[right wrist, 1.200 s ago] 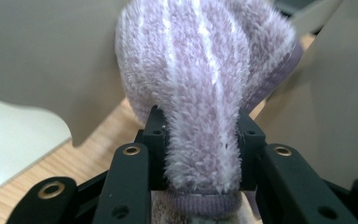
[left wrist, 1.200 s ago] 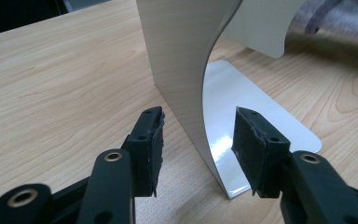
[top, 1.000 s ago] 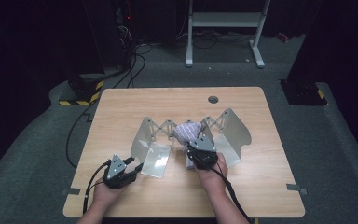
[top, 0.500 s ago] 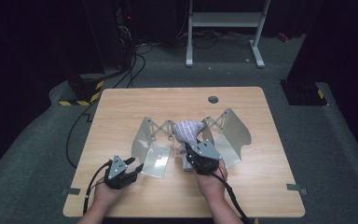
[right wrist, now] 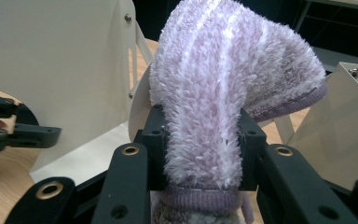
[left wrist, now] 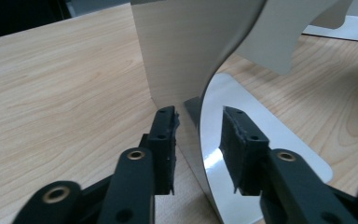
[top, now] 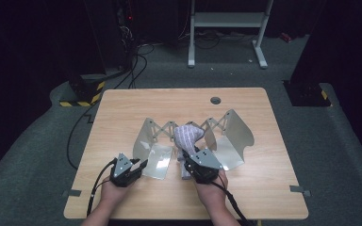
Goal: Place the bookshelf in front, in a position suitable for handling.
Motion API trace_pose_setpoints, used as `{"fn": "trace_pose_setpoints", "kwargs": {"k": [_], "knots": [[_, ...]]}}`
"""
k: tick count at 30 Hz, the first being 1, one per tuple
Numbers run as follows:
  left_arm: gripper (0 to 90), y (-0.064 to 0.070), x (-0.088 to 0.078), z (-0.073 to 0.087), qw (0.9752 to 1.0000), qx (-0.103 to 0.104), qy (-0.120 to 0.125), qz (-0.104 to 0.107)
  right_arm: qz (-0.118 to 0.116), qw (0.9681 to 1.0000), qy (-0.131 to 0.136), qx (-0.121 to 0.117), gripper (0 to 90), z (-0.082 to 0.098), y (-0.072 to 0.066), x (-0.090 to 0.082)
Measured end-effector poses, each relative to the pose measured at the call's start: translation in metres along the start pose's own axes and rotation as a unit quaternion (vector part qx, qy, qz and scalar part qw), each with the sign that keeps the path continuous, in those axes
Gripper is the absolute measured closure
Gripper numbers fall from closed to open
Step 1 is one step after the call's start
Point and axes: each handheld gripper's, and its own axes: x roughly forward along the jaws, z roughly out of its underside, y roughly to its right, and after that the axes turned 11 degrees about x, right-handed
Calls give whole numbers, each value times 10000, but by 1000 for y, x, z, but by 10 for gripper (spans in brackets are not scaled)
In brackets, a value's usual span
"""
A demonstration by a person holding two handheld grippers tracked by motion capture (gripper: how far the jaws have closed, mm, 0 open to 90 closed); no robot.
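Fuzzy lilac sock (right wrist: 223, 88) stands upright at mid-frame, long axis vertical, pinched in the right gripper (right wrist: 199, 149) — draped over a metal panel. At lower left, the left gripper (left wrist: 198, 140) has just been closing astride the rack's (top: 233, 136) end panel (left wrist: 200, 84), pads not yet pressing.

L gripper (top: 141, 165) jaws just closing, gap left; R gripper (top: 191, 157) jaws clamped, both forearms low.
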Motion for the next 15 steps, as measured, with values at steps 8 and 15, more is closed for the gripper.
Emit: {"fn": "trace_pose_setpoints", "kwargs": {"k": [8,15], "knots": [[777,0,0,-2,10000,-29,16,-55,-136,9999,22,19,646,-1,-6,-3],[788,1,-1,-2,10000,-59,3,-75,-187,9998,64,77,646,-3,-7,-5]]}}
